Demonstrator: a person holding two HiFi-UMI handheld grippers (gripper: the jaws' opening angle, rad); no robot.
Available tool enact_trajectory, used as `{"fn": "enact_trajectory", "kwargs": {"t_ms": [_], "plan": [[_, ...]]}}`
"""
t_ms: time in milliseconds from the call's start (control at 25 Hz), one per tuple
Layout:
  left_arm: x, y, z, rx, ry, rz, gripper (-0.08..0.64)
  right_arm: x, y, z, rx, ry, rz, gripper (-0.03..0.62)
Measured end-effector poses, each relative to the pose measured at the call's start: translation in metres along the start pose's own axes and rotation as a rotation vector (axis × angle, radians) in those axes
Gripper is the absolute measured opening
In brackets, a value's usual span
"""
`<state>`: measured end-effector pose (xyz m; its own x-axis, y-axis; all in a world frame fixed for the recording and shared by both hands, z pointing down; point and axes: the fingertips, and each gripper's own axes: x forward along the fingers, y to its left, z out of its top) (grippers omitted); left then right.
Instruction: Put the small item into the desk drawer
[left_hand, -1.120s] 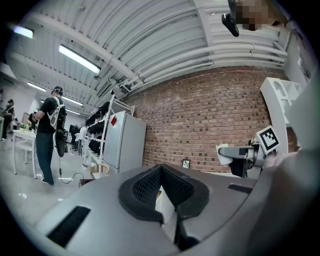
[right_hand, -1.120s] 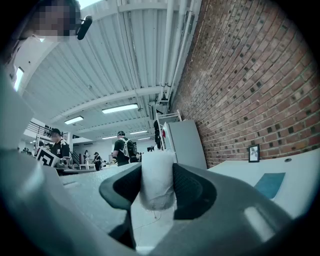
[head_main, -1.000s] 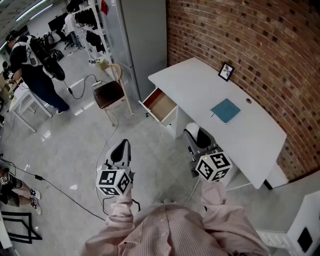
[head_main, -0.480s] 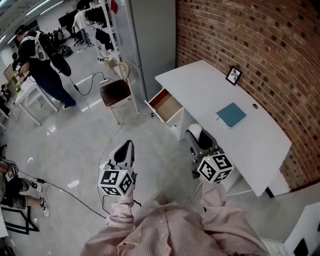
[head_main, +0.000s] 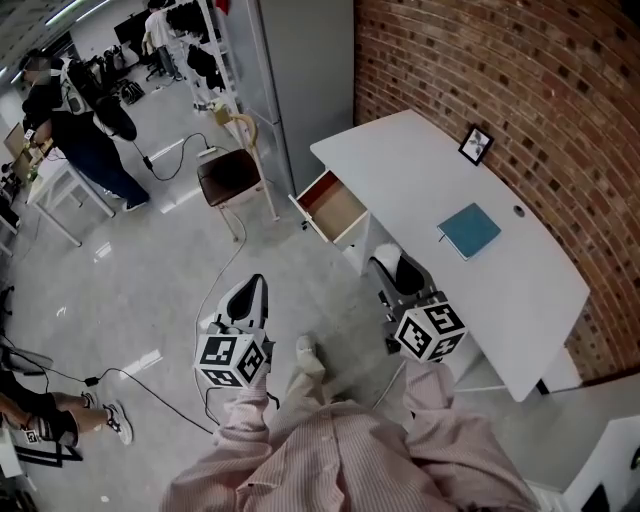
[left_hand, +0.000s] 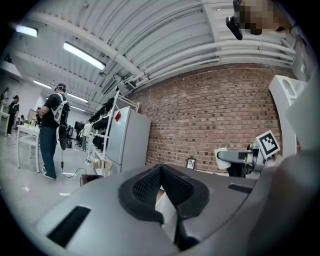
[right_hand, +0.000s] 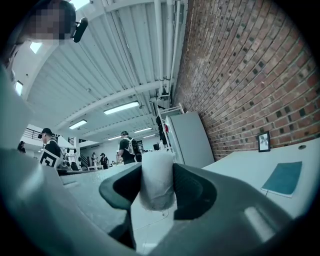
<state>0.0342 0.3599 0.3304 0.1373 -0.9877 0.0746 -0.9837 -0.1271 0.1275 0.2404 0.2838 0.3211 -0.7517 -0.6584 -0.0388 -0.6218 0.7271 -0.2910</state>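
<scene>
My right gripper (right_hand: 158, 176) is shut on a small white cylindrical item (right_hand: 157, 183), which stands upright between the pads. In the head view this gripper (head_main: 393, 266) hovers over the floor just in front of the white desk (head_main: 420, 185). The desk drawer (head_main: 331, 205) stands pulled open at the desk's left end, up and to the left of the right gripper. My left gripper (head_main: 251, 291) hangs over the floor farther left, pads meeting at the tips with nothing in them (left_hand: 160, 170).
A teal notebook (head_main: 470, 230) and a small picture frame (head_main: 478, 145) lie on the desk. A chair (head_main: 232, 176) and a tall grey cabinet (head_main: 300, 70) stand left of the drawer. Cables cross the floor (head_main: 150, 370). A person (head_main: 75, 120) stands far back left.
The view has shifted as the person steps forward; a shoe has come into sight below between the grippers. Both grippers keep their pose, the white item still held.
</scene>
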Motion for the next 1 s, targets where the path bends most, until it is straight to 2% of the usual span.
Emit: {"fn": "enact_trajectory", "kwargs": {"t_ms": [320, 560, 1000], "plan": [[0.063, 0.034, -0.009, -0.031, 0.039, -0.016, 0.002, 0.059, -0.036, -0.014, 0.031, 0.044, -0.03, 0.178], [0.124, 0.083, -0.022, -0.067, 0.086, -0.018, 0.0, 0.124, -0.07, -0.026, 0.062, 0.074, -0.073, 0.178], [0.242, 0.166, -0.036, -0.124, 0.171, -0.068, 0.002, 0.246, -0.124, -0.05, 0.08, 0.172, -0.157, 0.178]]}}
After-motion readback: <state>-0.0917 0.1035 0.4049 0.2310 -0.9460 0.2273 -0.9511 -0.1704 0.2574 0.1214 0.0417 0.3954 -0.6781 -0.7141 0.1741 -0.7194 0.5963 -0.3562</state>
